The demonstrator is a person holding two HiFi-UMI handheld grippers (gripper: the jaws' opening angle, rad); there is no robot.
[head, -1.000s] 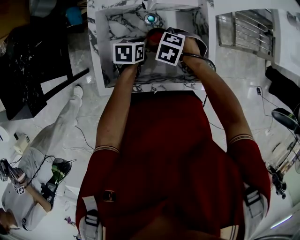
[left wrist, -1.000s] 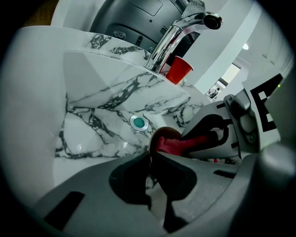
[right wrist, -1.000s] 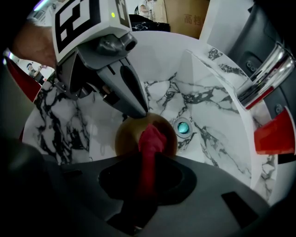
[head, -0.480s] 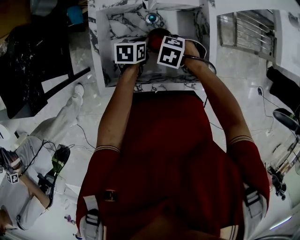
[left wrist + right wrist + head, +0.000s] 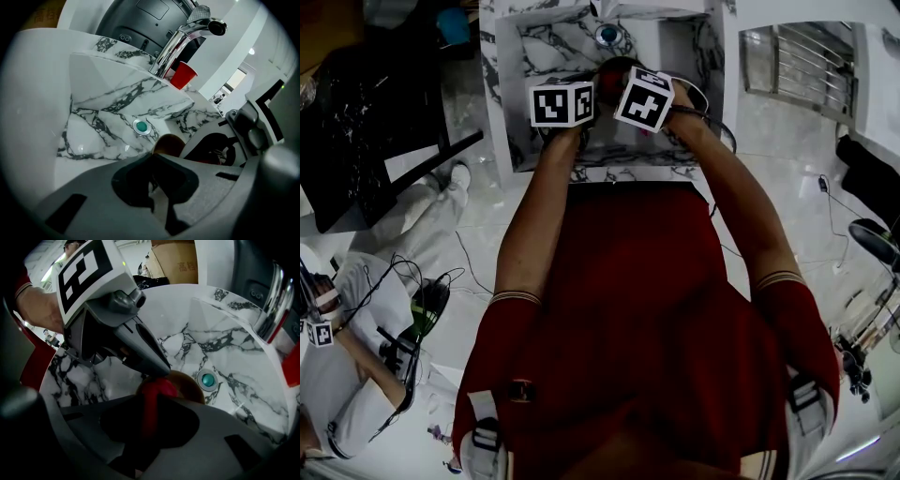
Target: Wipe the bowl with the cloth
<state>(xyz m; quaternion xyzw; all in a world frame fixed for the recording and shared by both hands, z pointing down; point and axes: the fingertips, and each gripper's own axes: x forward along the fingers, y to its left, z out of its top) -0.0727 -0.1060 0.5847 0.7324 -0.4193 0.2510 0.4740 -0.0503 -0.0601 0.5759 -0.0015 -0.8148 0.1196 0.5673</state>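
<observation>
Low in the marble sink (image 5: 675, 47), a brown bowl (image 5: 190, 384) sits near the drain (image 5: 206, 378). Its rim also shows in the left gripper view as the bowl (image 5: 169, 143), just past my left gripper (image 5: 152, 157), whose jaws are shut on its near edge. A red cloth (image 5: 157, 391) is bunched between the jaws of my right gripper (image 5: 150, 401), which is shut on it and presses it into the bowl. In the head view the two marker cubes, left gripper (image 5: 562, 103) and right gripper (image 5: 644, 97), stand side by side and hide most of the bowl.
A chrome faucet (image 5: 183, 40) arches over the basin with a red cup (image 5: 183, 75) behind it. Marble walls close in on both grippers. Another person (image 5: 347, 375) crouches on the floor at lower left among cables. A black table (image 5: 366, 103) stands to the left.
Both grippers have crept a little further into the sink, and the right cube has tilted closer to the left one. The person at lower left has shifted.
</observation>
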